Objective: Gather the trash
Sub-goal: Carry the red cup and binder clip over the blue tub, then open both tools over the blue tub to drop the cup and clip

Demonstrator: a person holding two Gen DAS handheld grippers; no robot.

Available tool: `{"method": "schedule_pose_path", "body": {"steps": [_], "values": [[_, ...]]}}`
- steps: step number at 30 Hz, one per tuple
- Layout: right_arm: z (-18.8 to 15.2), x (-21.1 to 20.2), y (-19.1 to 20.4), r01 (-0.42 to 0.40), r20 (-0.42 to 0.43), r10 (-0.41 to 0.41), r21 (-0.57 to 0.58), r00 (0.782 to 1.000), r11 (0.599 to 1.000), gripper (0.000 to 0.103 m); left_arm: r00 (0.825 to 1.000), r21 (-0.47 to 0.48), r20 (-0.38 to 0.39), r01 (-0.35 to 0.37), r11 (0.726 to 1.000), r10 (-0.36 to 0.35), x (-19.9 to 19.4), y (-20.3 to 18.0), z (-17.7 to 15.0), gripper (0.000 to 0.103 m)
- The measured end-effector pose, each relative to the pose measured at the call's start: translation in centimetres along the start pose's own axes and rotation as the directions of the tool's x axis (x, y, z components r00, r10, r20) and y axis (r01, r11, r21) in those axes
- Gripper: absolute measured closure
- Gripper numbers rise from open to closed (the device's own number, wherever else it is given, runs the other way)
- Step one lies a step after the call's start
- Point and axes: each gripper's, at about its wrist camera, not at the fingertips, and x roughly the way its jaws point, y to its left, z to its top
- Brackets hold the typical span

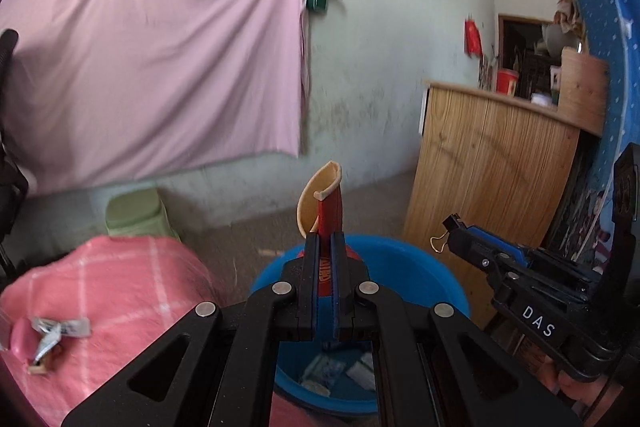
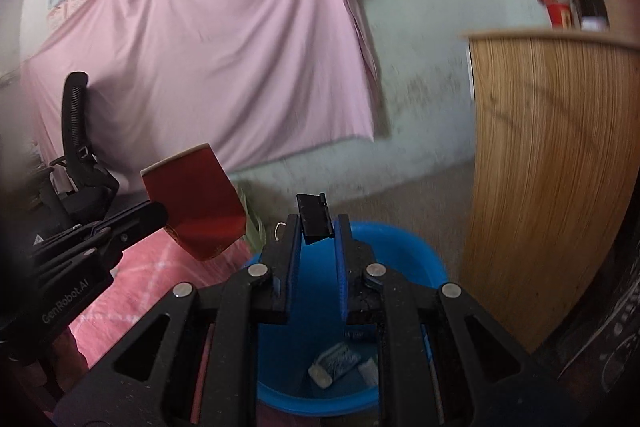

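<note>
While both claws hang above the blue basin (image 2: 400,247), these lines run left to right.

Pink checked cloth (image 1: 120,279): near left; foil wrappers (image 1: 56,333) lie on it, well apart from both claws.
Left gripper (image 1: 325,269): clenched on a flattened red paper cup (image 1: 330,211), which stands upright between the fingers, over the basin's near rim.
Blue basin: below both claws; wrappers (image 2: 338,363) lie on its bottom.
Right gripper (image 2: 316,239): grasping a black binder clip (image 2: 315,217) at the fingertips, above the basin's far side.
Wooden cabinet (image 2: 552,167): far right, just beside the basin; open floor (image 1: 256,227) lies beyond, up to the wall.
</note>
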Motion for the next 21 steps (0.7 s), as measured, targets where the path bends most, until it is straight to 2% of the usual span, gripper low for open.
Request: {"method": "schedule_pose_path", "body": {"steps": [2, 6, 9, 13, 15, 21], "values": [[-0.8, 1.6, -0.5, 0.005, -0.068, -0.004, 0.012, 0.998, 1.000, 0.062, 0.998, -0.007, -0.067, -0.004, 1.000, 0.004, 1.6, 0.0, -0.1, 0.100], [-1.4, 3.5, -0.9, 0.010, -0.143, -0.006, 0.026, 0.990, 1.000, 0.061, 0.989, -0.085, -0.149, -0.006, 0.996, -0.007, 3.5, 0.8, -0.6, 0.099], [-1.6, 4.1, -1.2, 0.004, -0.173, 0.003, 0.039, 0.985, 0.999, 0.060, 0.983, -0.148, -0.181, 0.003, 0.989, -0.030, 4.2, 1.9, -0.6, 0.099], [-1.7, 4.8, -1.4, 0.011, -0.190, -0.003, 0.042, 0.982, 0.999, 0.053, 0.970, -0.174, -0.239, 0.011, 0.985, -0.053, 4.7, 2.8, -0.9, 0.095], [-1.6, 4.8, -1.3, 0.016, -0.187, -0.008, 0.039, 0.982, 0.999, 0.048, 0.969, -0.181, -0.239, 0.012, 0.983, -0.056, 4.6, 3.0, -0.9, 0.093], [-0.7, 3.1, -0.5, 0.003, -0.115, 0.000, 0.027, 0.993, 1.000, 0.033, 0.989, -0.208, -0.146, 0.000, 0.978, -0.031, 1.8, 4.5, -0.9, 0.080]]}}
